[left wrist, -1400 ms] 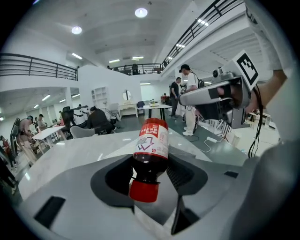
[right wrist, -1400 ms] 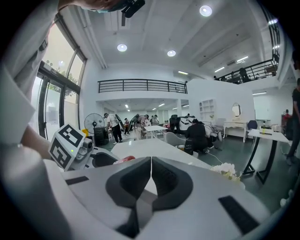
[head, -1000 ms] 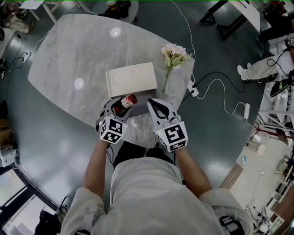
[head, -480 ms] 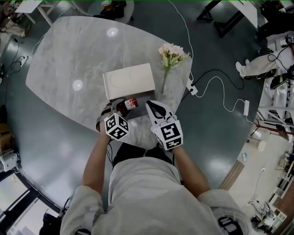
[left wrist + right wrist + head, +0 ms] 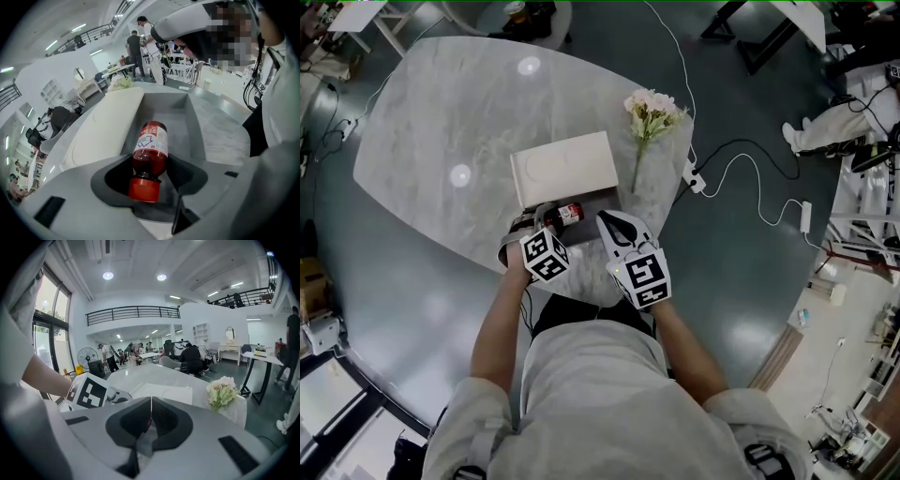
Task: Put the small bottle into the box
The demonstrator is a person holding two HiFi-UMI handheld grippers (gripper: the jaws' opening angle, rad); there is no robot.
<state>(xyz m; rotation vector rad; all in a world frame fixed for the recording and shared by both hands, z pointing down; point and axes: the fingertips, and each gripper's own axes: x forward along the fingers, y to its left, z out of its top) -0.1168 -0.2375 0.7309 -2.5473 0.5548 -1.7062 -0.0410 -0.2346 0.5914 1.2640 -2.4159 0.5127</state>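
A person seen from above stands at the near edge of a pale marble table (image 5: 441, 122), holding a two-jaw gripper in each hand. The left gripper (image 5: 541, 221) has its jaws partly closed and clamped on the shoulder and neck of the small bottle (image 5: 151, 149), which has dark red contents, a white label and a red cap. In the left gripper view the bottle lies lengthwise along the gripper's line of sight. Its cap is nearest the camera and its base points straight ahead and slightly down. Directly ahead of and beneath it is the open grey box (image 5: 198, 129), a long trough whose length runs the same way as the bottle. The bottle's far half is already over the opening, between the two side walls. Whether the base touches the box floor cannot be told. A cream lid (image 5: 101, 133) lies along the box's left side. The right gripper (image 5: 150, 420) has its jaws pressed together with nothing between them, and it hovers just beside the box's near right corner, clear of the bottle. A bunch of pale pink flowers (image 5: 653, 111) lies on the table to the right of the box. Since bottle and trough already line up, the placing likely needs only a lowering forward and a release from the left side.
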